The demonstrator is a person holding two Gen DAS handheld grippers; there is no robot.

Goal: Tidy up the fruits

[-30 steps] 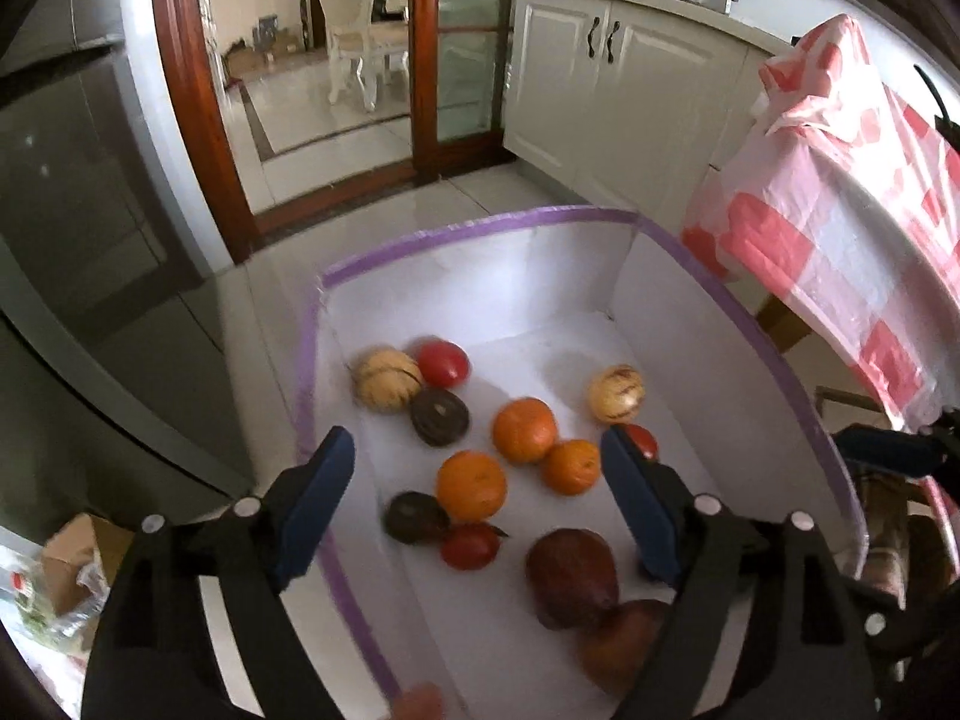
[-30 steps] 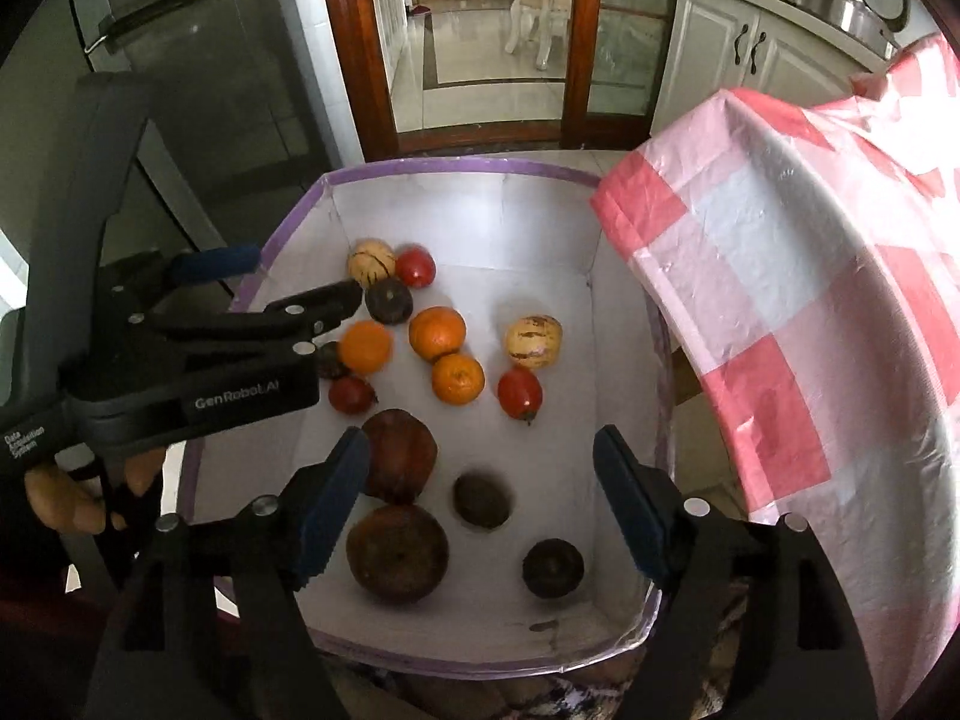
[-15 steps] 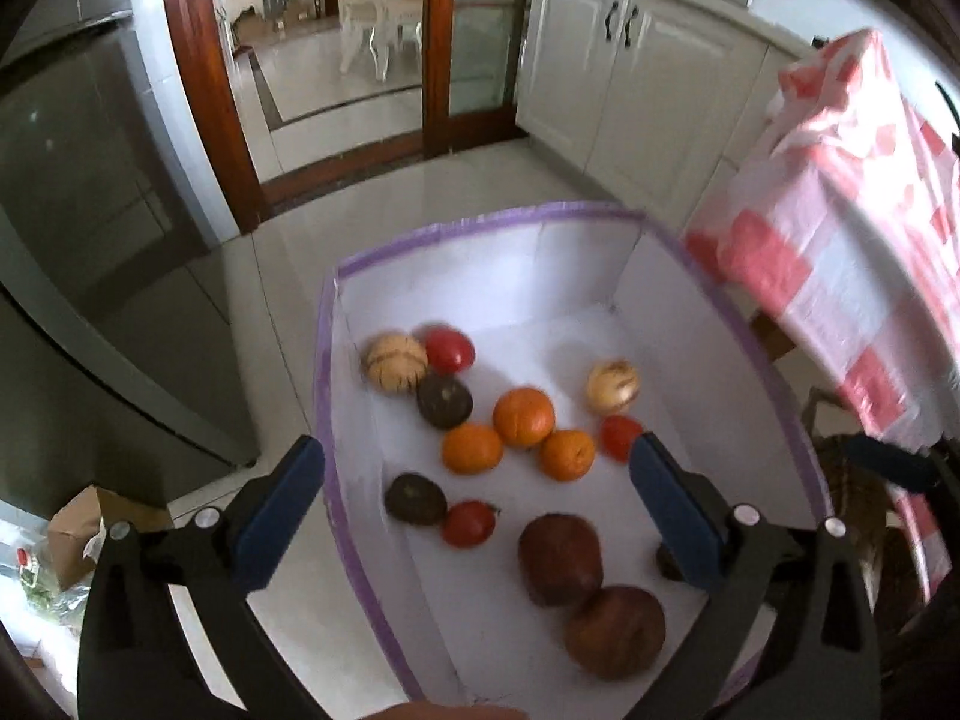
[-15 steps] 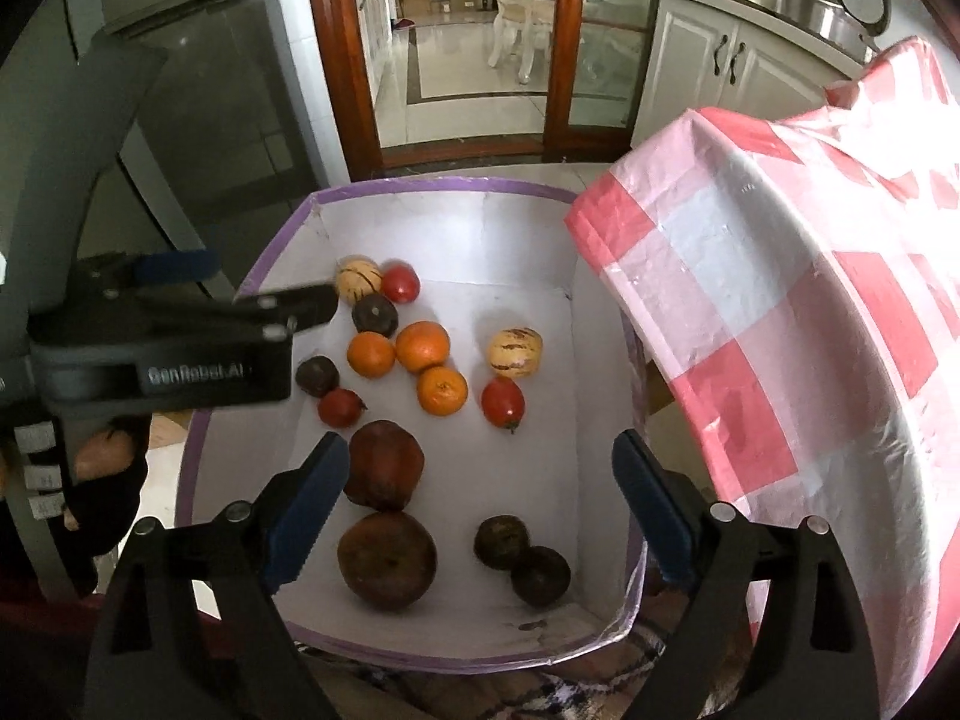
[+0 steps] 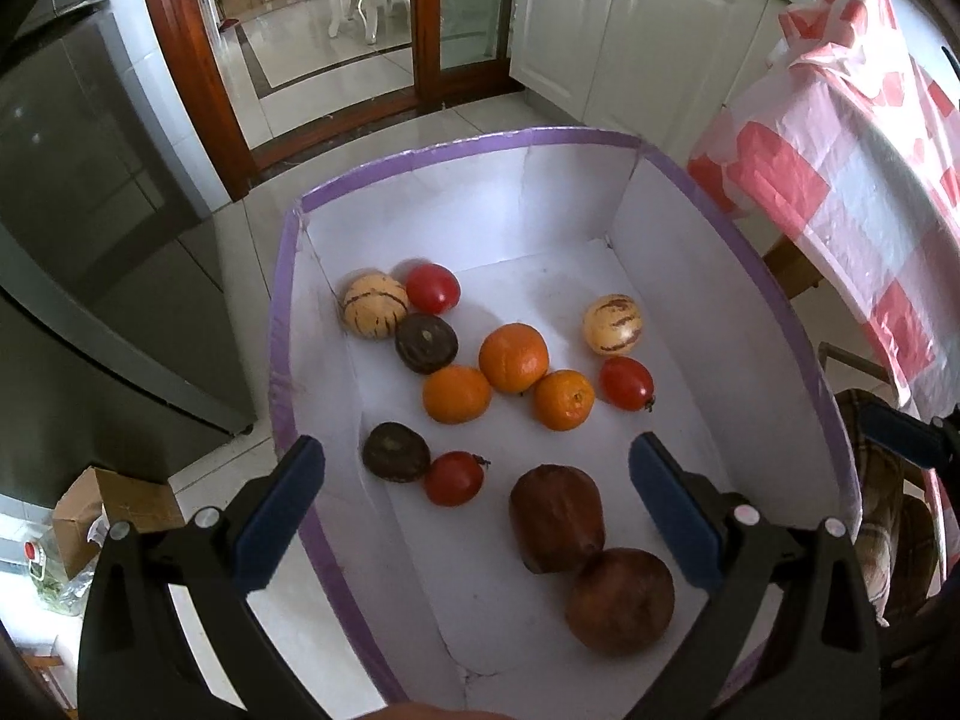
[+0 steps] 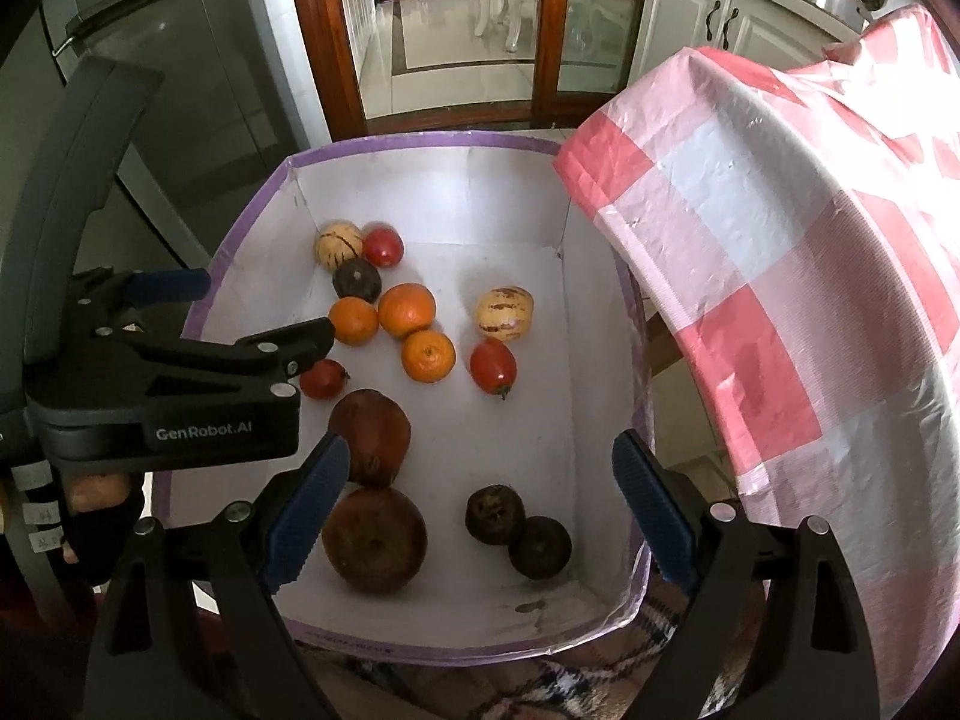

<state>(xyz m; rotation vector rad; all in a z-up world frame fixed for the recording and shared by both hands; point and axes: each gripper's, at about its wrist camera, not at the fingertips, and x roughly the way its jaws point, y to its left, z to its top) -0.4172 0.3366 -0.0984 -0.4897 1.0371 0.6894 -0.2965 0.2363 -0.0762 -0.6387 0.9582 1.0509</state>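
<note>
A white box with a purple rim point(image 5: 282, 324) point(image 6: 420, 141) holds several fruits: three oranges point(image 5: 513, 357) point(image 6: 407, 310), red tomatoes point(image 5: 626, 383) point(image 6: 492, 365), two striped pale melons point(image 5: 612, 324) point(image 6: 504, 313), dark round fruits point(image 5: 396, 452) point(image 6: 495, 513) and two large brown fruits point(image 5: 557, 518) point(image 6: 374, 531). My left gripper point(image 5: 474, 498) is open and empty above the box's near left side; it also shows in the right wrist view point(image 6: 264, 330). My right gripper point(image 6: 477, 507) is open and empty above the box's near end.
A table with a red-and-white checked cloth point(image 6: 780, 276) point(image 5: 864, 138) overhangs the box's right side. A dark fridge point(image 5: 90, 240) stands left. White cabinets point(image 5: 612, 30) and a wooden glass door point(image 6: 468, 30) are behind. A cardboard box point(image 5: 114, 510) lies on the floor at left.
Both grippers have drawn back and risen, so the box and fruits show smaller and more fully. The fruits have not moved. Both grippers stay open.
</note>
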